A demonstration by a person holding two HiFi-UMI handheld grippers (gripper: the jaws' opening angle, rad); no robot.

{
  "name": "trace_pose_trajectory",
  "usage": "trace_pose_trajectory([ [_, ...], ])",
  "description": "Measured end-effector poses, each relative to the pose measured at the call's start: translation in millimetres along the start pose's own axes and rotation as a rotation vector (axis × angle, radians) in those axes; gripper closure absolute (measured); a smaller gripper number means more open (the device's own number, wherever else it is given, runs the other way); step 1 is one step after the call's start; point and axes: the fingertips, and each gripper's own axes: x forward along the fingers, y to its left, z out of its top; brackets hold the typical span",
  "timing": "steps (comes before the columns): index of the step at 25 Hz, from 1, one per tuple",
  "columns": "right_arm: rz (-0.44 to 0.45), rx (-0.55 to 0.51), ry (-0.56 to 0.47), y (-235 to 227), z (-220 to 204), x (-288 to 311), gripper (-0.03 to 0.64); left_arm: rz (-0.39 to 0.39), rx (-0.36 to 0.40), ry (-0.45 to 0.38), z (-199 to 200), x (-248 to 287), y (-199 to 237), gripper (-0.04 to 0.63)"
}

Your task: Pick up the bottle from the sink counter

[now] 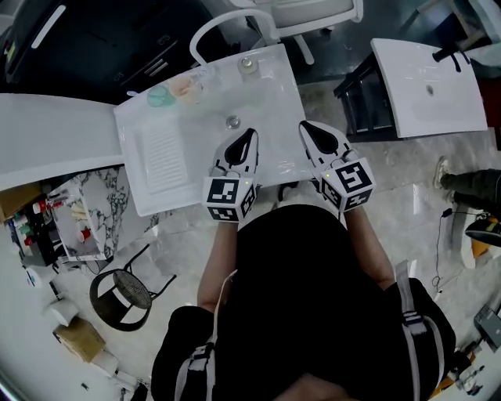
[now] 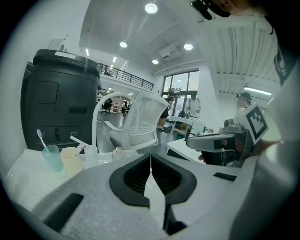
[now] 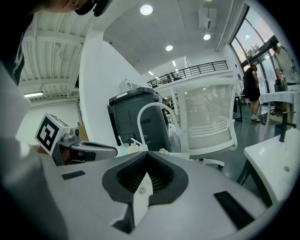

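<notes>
A small clear bottle [image 1: 247, 64] with a metal cap stands upright at the far rim of the white sink counter [image 1: 266, 94]. It also shows small in the left gripper view, bottle [image 2: 118, 151], and in the right gripper view, bottle [image 3: 162, 151]. My left gripper [image 1: 249, 133] hovers over the basin's near side, shut and empty, left gripper [image 2: 150, 154]. Beside it, my right gripper [image 1: 307, 125] is at the counter's near right edge, jaws also shut with nothing between them, right gripper [image 3: 146, 153]. Both are well short of the bottle.
A green cup [image 1: 160, 96] and a beige cup [image 1: 185, 88] with toothbrushes stand at the counter's far left corner. A white arched faucet [image 1: 223, 19] rises behind the bottle. A white chair [image 1: 313, 16], a black cabinet [image 1: 117, 39] and a second sink top [image 1: 430, 78] surround it.
</notes>
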Motion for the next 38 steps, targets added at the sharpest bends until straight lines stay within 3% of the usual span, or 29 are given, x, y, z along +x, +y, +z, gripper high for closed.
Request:
trace_pose_trajectory([
  [4, 0.028, 0.009, 0.018, -7, -5, 4, 0.612, 0.045, -0.002, 0.004, -4, 1, -2, 0.575],
  [15, 0.091, 0.009, 0.066, 2, -16, 29, 0.612, 0.060, -0.016, 0.023, -12, 11, 10, 0.574],
  [24, 0.046, 0.001, 0.077, -1, -8, 34, 0.612, 0.029, -0.001, 0.011, -6, 43, 32, 0.572],
  [29, -0.011, 0.015, 0.092, -8, -7, 35, 0.612, -0.009, 0.010, 0.022, -5, 63, 47, 0.518],
  [38, -0.093, 0.036, 0.107, -18, -7, 42, 0.612, -0.022, 0.043, 0.032, -9, 96, 81, 0.488],
])
